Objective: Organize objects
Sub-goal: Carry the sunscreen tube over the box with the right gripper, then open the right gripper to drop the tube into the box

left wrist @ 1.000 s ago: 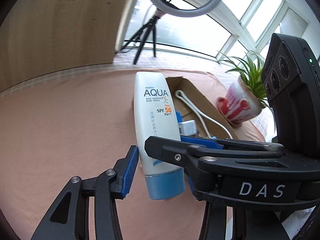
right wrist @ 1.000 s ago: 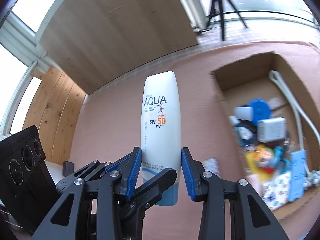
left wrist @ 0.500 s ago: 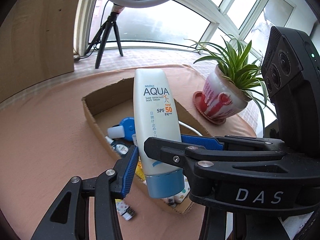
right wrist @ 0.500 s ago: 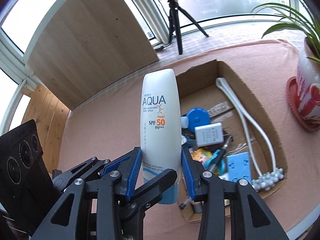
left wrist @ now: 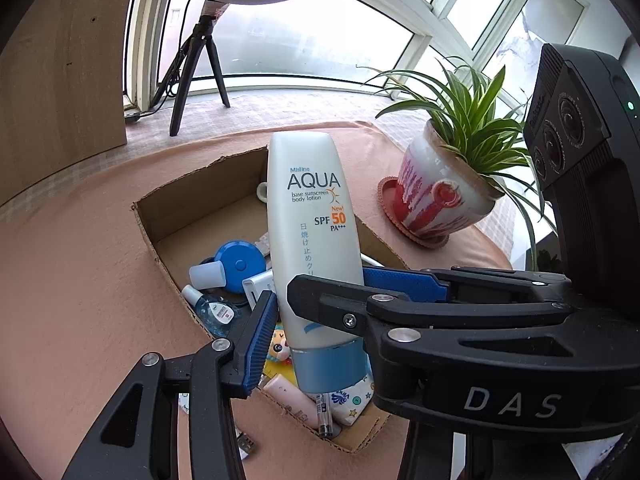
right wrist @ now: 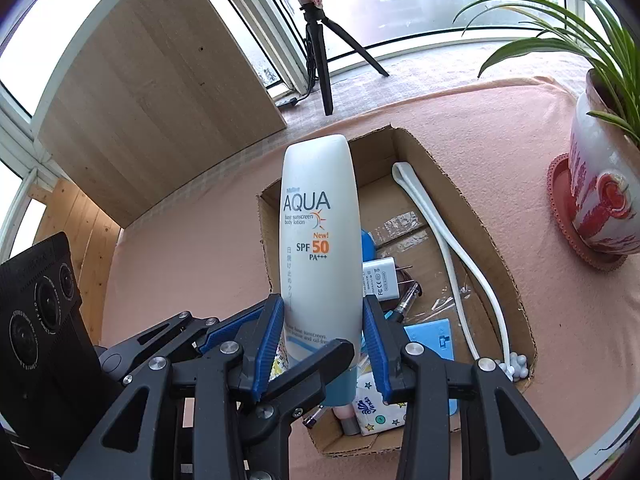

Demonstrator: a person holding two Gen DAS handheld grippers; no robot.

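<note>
A white sunscreen tube (left wrist: pixel 308 232) (right wrist: pixel 316 220) with a blue cap hangs cap-end toward me above an open cardboard box (left wrist: pixel 192 204) (right wrist: pixel 372 152). My right gripper (right wrist: pixel 322 320) is shut on the tube's lower part, a blue pad pressing each side. My left gripper (left wrist: pixel 320 332) is also shut on it. Its left pad (left wrist: pixel 262 336) lies against the tube's edge, and its other finger is hidden behind the right gripper, which crosses in front. The box holds several small items, among them a blue round case (left wrist: pixel 236 264), a white charger (right wrist: pixel 380 280) and a white cord (right wrist: pixel 440 240).
A potted plant (left wrist: pixel 440 196) (right wrist: pixel 600 200) on a red saucer stands right of the box on the pink tablecloth (left wrist: pixel 80 280). Behind are a ring-light tripod (left wrist: pixel 192 72) and a wooden panel (right wrist: pixel 140 100). A small item (left wrist: pixel 244 444) lies on the cloth beside the box's near corner.
Both grippers have carried the tube sideways from the bare cloth to above the box. The box and plant have slid into fuller view. The hold on the tube looks unchanged.
</note>
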